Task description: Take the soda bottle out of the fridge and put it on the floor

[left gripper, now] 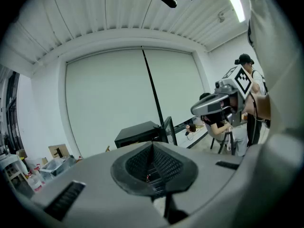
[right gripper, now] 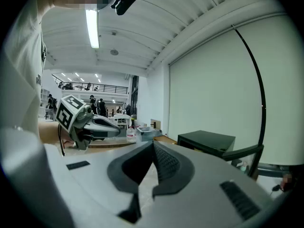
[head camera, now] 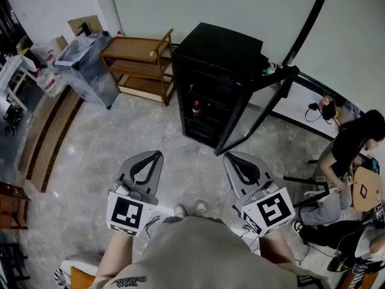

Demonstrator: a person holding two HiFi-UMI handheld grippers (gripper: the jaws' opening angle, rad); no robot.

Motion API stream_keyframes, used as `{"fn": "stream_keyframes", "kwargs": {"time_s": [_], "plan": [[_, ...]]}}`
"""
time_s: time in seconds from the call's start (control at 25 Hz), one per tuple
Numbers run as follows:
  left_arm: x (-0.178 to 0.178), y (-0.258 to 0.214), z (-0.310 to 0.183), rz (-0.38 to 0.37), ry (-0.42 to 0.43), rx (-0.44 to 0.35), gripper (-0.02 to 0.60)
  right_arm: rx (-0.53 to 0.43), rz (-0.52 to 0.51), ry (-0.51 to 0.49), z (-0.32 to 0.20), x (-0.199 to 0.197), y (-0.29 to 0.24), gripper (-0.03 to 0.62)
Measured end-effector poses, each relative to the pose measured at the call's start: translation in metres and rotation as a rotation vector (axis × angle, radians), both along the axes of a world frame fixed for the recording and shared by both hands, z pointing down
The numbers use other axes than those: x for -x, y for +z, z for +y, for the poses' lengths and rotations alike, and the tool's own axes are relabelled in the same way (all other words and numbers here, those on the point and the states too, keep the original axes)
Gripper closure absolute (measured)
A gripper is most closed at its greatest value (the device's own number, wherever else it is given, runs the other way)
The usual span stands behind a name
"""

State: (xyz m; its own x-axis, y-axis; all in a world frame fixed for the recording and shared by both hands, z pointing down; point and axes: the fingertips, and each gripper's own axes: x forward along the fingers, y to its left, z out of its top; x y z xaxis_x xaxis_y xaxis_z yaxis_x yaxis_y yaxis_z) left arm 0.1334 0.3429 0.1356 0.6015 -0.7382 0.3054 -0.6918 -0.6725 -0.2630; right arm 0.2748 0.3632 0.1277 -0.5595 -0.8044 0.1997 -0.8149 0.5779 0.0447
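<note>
The left tongs (head camera: 157,156) and right tongs (head camera: 229,157) are both clenched and empty, well short of the open fridge (head camera: 219,56). The soda bottle (head camera: 196,109) stands inside, ahead of them. This looks like the approach, and next one pair must open around it.

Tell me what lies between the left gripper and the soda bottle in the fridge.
In the head view, only bare floor lies between the left gripper and the fridge; the soda bottle stands inside it.

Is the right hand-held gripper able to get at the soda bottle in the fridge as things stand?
Likely not yet: the right hand-held gripper is shut and short of the fridge. The door stands open, though, and the soda bottle shows.
</note>
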Motion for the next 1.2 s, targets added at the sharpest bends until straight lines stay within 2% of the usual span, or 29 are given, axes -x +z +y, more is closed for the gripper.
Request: {"fn": "stream_keyframes", "kwargs": {"time_s": [0.76,1.2], "plan": [[-0.034,0.015,-0.007,-0.006,-0.055,0.000,0.575,0.004,0.046,-0.070,-0.013,-0.029,0.023,0.599],[-0.029,0.021,-0.015,-0.016,-0.065,0.018,0.575,0.068,0.049,-0.076,-0.027,-0.026,0.050,0.599]]}}
